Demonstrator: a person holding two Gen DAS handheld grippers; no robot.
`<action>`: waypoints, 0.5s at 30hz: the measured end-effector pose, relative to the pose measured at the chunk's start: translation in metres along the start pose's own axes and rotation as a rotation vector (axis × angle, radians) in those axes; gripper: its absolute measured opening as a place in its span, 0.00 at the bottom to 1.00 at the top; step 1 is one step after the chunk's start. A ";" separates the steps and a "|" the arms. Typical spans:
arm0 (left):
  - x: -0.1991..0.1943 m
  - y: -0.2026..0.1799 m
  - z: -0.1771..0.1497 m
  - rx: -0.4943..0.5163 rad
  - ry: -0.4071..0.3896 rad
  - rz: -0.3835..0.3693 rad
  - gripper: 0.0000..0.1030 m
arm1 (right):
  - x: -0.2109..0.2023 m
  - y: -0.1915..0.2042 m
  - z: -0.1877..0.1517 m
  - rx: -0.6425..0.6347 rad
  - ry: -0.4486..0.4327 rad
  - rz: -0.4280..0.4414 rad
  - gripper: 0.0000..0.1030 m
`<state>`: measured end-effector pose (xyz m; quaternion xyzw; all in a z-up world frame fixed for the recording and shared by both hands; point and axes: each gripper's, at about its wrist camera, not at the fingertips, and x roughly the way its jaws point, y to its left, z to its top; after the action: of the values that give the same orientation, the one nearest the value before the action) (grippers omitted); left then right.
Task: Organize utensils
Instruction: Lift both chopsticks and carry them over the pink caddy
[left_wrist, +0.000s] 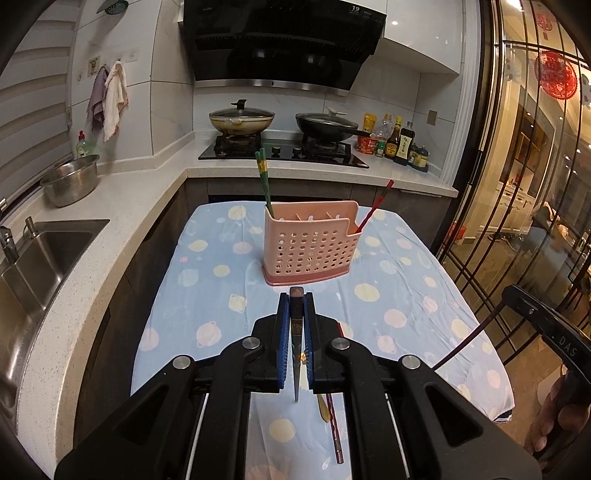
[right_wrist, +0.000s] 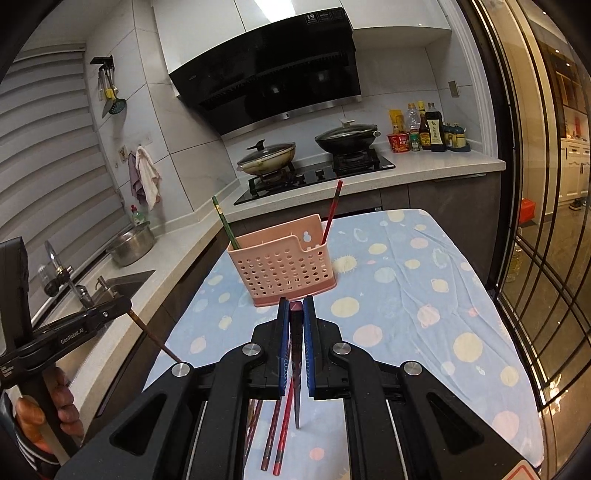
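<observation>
A pink perforated utensil holder (left_wrist: 312, 245) stands on the table; it also shows in the right wrist view (right_wrist: 284, 267). Green chopsticks (left_wrist: 263, 181) lean out of its left end and a red chopstick (left_wrist: 375, 206) out of its right end. My left gripper (left_wrist: 296, 306) is shut on a dark brown chopstick (left_wrist: 296, 343), held above the cloth in front of the holder. My right gripper (right_wrist: 296, 314) is shut on a dark red chopstick (right_wrist: 295, 354). More chopsticks (right_wrist: 279, 432) lie on the cloth beneath it. A gold utensil (left_wrist: 323, 408) and a purple chopstick (left_wrist: 335, 432) lie under my left gripper.
The table wears a blue cloth (left_wrist: 207, 280) with pastel dots. A counter with a sink (left_wrist: 40, 254) and a steel colander (left_wrist: 70, 179) runs along the left. A stove with two pans (left_wrist: 280, 127) and sauce bottles (left_wrist: 400, 142) are behind. A glass door (left_wrist: 524, 184) is on the right.
</observation>
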<state>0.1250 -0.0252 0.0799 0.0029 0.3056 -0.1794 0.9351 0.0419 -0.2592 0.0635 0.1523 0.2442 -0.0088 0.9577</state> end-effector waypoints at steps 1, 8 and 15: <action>0.001 -0.002 0.005 0.006 -0.009 -0.002 0.07 | 0.002 0.000 0.004 0.001 -0.004 0.004 0.07; 0.006 -0.013 0.052 0.039 -0.080 -0.020 0.07 | 0.023 0.000 0.044 0.005 -0.045 0.030 0.07; 0.019 -0.017 0.105 0.047 -0.162 -0.032 0.07 | 0.049 0.003 0.096 0.033 -0.113 0.081 0.07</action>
<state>0.1932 -0.0596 0.1562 0.0056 0.2247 -0.2012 0.9534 0.1296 -0.2820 0.1212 0.1770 0.1829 0.0175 0.9669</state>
